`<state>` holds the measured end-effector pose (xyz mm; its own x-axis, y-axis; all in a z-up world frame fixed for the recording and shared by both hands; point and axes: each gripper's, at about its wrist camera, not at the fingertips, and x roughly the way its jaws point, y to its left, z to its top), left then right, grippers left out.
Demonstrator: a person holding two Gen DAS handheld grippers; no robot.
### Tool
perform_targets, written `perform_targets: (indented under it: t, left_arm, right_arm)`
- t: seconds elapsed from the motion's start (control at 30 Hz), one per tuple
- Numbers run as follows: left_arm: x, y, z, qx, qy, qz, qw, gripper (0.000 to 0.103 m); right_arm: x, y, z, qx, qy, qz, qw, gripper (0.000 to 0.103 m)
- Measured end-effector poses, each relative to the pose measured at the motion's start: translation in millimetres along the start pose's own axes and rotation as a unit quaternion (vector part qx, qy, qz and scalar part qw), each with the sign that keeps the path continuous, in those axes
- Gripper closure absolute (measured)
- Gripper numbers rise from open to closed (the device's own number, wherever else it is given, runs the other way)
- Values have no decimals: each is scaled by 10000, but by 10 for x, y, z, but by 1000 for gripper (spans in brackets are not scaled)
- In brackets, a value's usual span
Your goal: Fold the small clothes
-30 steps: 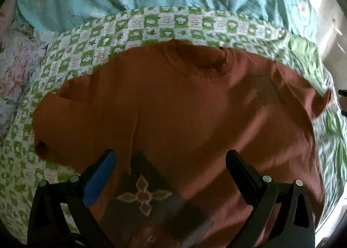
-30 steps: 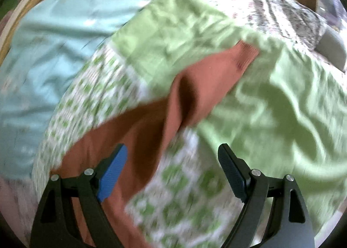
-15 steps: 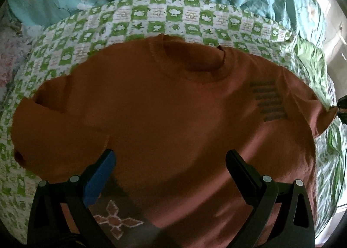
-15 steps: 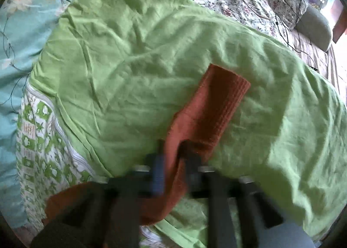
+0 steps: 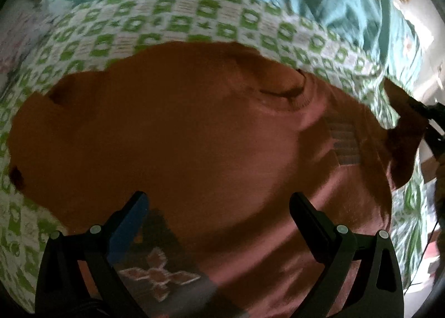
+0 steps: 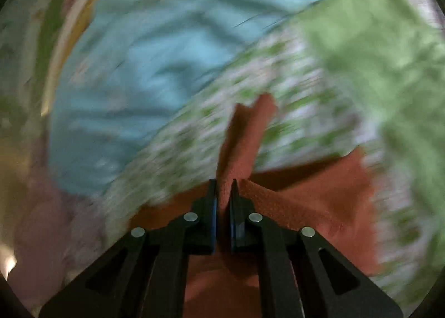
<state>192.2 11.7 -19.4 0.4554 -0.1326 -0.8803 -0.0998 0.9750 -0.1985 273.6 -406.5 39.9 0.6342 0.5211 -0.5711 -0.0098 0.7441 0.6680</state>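
While your right claw (image 6: 224, 193) is pinching the sweater's (image 5: 194, 137) sleeve (image 6: 244, 140), which is sticking up ahead of its tips, your left claw (image 5: 219, 206) is hanging wide open over the sweater's body lying beneath it on the checked sheet (image 5: 172, 23).

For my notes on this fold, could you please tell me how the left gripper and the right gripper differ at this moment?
The left gripper has its jaws wide apart, while the right gripper has its jaws nearly together. The left gripper holds nothing and hangs over the body of the rust sweater; the right gripper is clamped on the sweater's sleeve, lifted off the green checked blanket. Both are black, each with one blue pad.
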Motion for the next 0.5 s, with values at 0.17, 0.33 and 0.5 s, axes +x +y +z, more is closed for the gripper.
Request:
perform_targets:
  t: [0.17, 0.33, 0.5]
  left_arm:
    - [-245, 384, -86, -388, -146, -167, 9990, 2]
    - [-404, 684, -161, -661, -247, -282, 9971, 2]
    - [-407, 759, -145, -717, -242, -500, 9959, 2]
  right_arm:
    - [766, 952, -608, -726, 733, 1019, 9894, 95]
    - [1316, 1496, -1178, -1289, 1418, 1348, 9722, 95]
    - [1826, 1611, -1583, -1273, 2408, 1200, 9547, 81]
